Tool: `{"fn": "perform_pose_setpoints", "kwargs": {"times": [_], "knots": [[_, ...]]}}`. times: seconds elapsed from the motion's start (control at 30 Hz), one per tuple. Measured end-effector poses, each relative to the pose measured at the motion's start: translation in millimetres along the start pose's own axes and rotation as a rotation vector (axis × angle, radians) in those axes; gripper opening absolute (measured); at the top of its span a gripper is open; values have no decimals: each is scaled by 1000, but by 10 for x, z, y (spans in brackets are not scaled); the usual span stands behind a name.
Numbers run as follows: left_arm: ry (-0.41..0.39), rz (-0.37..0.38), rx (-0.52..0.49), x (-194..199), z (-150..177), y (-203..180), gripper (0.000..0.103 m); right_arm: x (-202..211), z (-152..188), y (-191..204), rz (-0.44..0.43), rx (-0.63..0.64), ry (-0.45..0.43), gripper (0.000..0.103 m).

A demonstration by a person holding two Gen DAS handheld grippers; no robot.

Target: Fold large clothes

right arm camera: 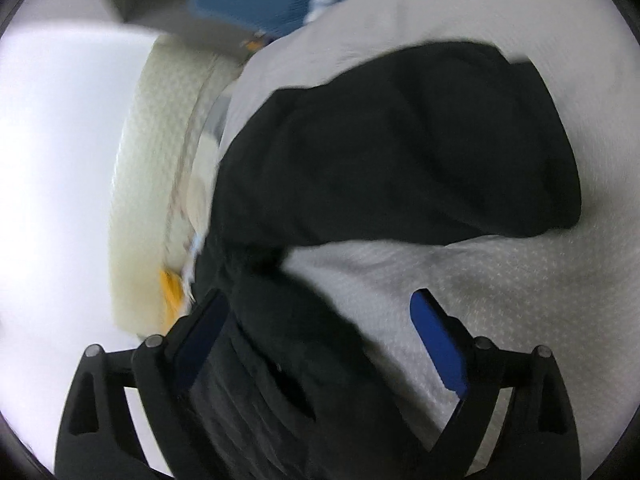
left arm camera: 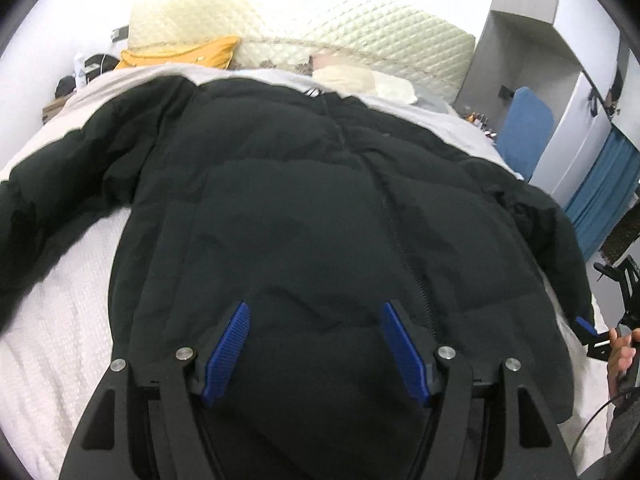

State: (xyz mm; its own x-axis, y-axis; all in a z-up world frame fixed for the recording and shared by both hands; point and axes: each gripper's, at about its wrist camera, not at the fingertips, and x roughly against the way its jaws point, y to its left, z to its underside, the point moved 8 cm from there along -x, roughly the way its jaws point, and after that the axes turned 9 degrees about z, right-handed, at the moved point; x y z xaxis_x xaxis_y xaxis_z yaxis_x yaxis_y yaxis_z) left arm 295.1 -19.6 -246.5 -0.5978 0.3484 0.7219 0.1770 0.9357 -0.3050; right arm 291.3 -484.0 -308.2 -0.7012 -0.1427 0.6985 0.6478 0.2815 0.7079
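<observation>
A large black puffer jacket (left arm camera: 300, 208) lies spread front-up on the white bedspread (left arm camera: 60, 320), zip down the middle, sleeves out to both sides. My left gripper (left arm camera: 316, 344) is open, with its blue pads above the jacket's lower hem and nothing between them. My right gripper (right arm camera: 320, 344) is open beside the jacket's right edge; dark fabric (right arm camera: 280, 340) lies between its blue pads, not clamped. The right sleeve (right arm camera: 400, 140) lies ahead of it on the bed. The right gripper also shows at the left wrist view's right edge (left arm camera: 588, 326).
A quilted cream headboard (left arm camera: 360, 28) and a yellow pillow (left arm camera: 180, 54) stand at the bed's far end. A blue chair (left arm camera: 524, 128) and grey cupboards (left arm camera: 532, 40) are at the right. The person's hand (left arm camera: 620, 352) is at the right edge.
</observation>
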Motion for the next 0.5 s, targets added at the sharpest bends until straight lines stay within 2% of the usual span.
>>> {"fn": "perform_pose_setpoints", "kwargs": {"times": [0.1,0.17,0.33,0.37,0.43,0.5], "knots": [[7,-23,-2,-73,16,42,68,-113,-148,-343,-58,-204,-26,93],[1,-50,-23,-97,17,48,68,-149,-296,-499,-76,-293,-78,93],[-5,-63,-40,-100,23,43,68,-217,-704,-685,-133,-372,-174,92],[-6,-67,-44,-92,21,38,68,-222,-779,-702,-131,-367,-185,89],[-8,-66,-45,-82,10,32,68,-230,-936,-718,-99,-328,-196,70],[-12,-68,-41,-67,-14,33,68,-212,-1075,-731,-64,-296,-219,40]]}}
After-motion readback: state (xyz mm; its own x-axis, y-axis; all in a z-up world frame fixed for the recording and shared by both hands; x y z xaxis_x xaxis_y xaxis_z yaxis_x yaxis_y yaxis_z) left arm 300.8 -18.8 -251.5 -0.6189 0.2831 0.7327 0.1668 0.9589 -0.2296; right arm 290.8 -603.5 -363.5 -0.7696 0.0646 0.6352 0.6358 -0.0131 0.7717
